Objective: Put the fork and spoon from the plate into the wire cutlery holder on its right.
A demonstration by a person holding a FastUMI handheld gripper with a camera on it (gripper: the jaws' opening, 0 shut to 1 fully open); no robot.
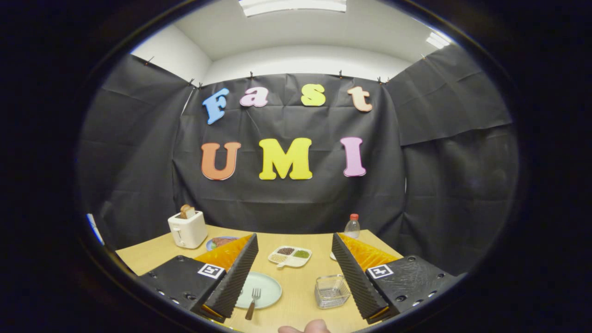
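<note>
Fingertips of a person's hand show at the very near edge of the wooden table, closer to the camera than anything else. Just beyond them the gripper hangs above the table with its two black ridged fingers spread wide apart, holding nothing; orange panels back each finger.

Between the fingers, close to the left one, lies a pale green plate, its left part hidden behind that finger. A fork rests on the plate with its tines pointing away and its brown handle reaching over the near rim. The spoon cannot be made out; it may be behind the left finger. Near the right finger, well apart from the plate, stands the wire cutlery holder, a small open-topped basket, with nothing visible in it.

Beyond the fingertips, midway between them, sits a white divided dish with dark, green and pale fillings. Past the left finger stands a white toaster with a slice of bread sticking up, and beside it a blue plate of food. Past the right finger stands a clear bottle with a red cap
</note>
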